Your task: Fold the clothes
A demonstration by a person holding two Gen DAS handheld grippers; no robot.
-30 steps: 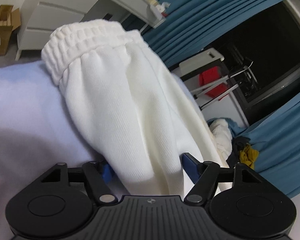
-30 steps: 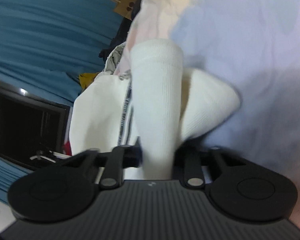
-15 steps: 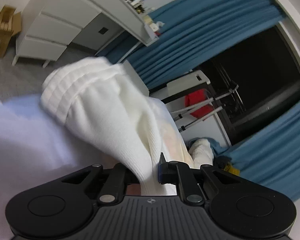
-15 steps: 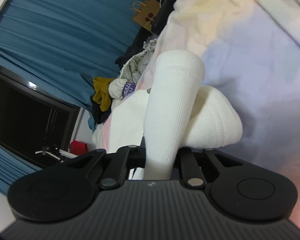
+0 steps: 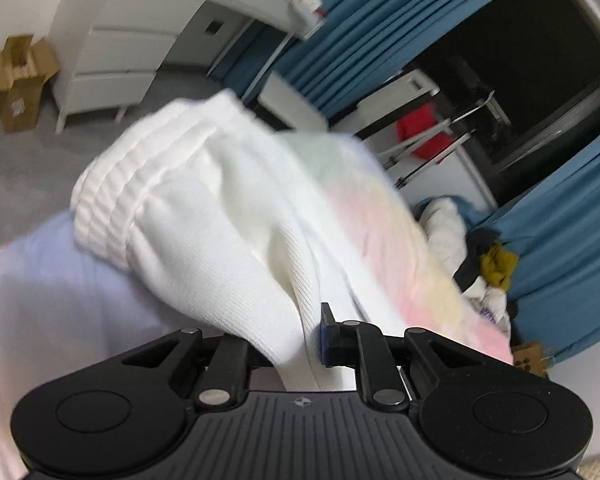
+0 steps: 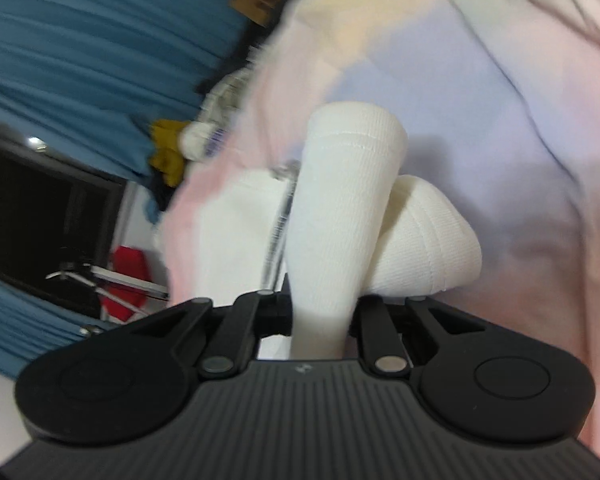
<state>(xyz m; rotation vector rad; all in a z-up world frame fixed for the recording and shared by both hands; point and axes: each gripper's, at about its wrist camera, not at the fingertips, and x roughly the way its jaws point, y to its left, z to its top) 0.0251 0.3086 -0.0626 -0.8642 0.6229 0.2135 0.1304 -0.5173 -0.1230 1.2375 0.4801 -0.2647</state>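
Nearest in the left wrist view, low centre of the frame: left gripper point(image 5: 300, 344) pinching a fold of the white ribbed knit garment point(image 5: 220, 232), blue pad of one finger showing against the cloth. Garment rising toward the upper left of the frame, ending in a thick gathered elastic band point(image 5: 112, 200). Under and beside it, a pastel tie-dye sheet point(image 5: 40, 280), lavender at lower left, pink and yellow at centre right. Farther off: grey carpet floor point(image 5: 16, 168), brown cardboard box point(image 5: 18, 80) at the left edge, white chest of drawers point(image 5: 120, 52), blue pleated curtains point(image 5: 360, 44), dark window, heap of mixed clothes point(image 5: 480, 256) at right.

Nearest in the right wrist view, low centre: right gripper point(image 6: 320, 320) pressed together on a rolled end of the same white garment point(image 6: 340, 208), which stands up the middle of the frame, a second rounded fold just right of it. Behind, the pastel sheet point(image 6: 500, 140) filling the right half. At far left, blurred blue curtains point(image 6: 80, 40) and a red object point(image 6: 128, 276).
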